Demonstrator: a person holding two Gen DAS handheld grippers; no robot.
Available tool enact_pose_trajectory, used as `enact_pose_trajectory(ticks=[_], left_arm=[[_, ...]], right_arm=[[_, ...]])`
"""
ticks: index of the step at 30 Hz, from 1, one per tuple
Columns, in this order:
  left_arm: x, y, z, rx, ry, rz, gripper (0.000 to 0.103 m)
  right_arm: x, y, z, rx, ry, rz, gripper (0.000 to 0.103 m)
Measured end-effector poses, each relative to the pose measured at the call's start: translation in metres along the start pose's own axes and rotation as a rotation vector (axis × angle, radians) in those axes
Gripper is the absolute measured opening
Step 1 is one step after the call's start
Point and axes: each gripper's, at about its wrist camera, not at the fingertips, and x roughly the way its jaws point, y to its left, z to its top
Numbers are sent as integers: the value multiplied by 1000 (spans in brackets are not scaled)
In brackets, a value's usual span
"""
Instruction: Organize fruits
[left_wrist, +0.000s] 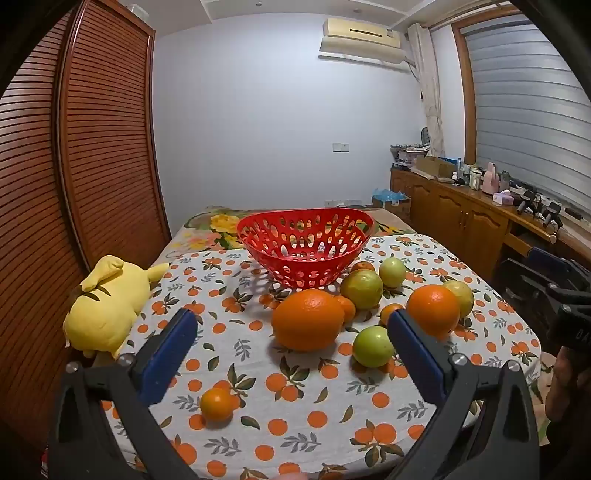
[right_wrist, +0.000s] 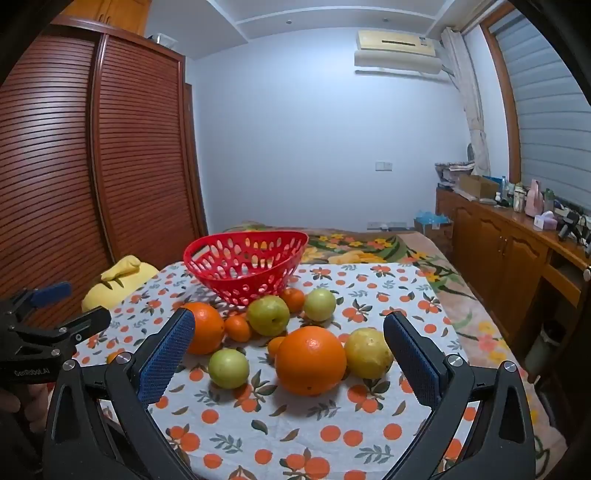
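Note:
An empty red perforated basket (left_wrist: 306, 251) (right_wrist: 245, 267) stands at the far middle of the table. In front of it lie two large oranges (left_wrist: 308, 319) (left_wrist: 434, 310), several green-yellow fruits (left_wrist: 373, 346) (left_wrist: 362, 288) and small tangerines; one tangerine (left_wrist: 218, 404) lies apart, near the front left. My left gripper (left_wrist: 291, 332) is open and empty above the near table. My right gripper (right_wrist: 290, 334) is open and empty; a large orange (right_wrist: 310, 361) lies ahead between its fingers. The left gripper also shows at the right wrist view's left edge (right_wrist: 55, 314).
The table carries an orange-print cloth (left_wrist: 295, 424). A yellow plush toy (left_wrist: 107, 306) lies at its left edge. A louvred wooden wardrobe (left_wrist: 92, 147) stands left, a cluttered wooden sideboard (left_wrist: 480, 206) right, and a floral bedspread (right_wrist: 369, 245) lies behind.

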Motion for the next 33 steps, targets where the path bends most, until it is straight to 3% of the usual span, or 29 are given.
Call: enact_pose_trajectory(ticks=[33], left_arm=[[-13,-3,7,6,-19,-2,103]], right_arm=[[-4,1,1,1,-2,5,103]])
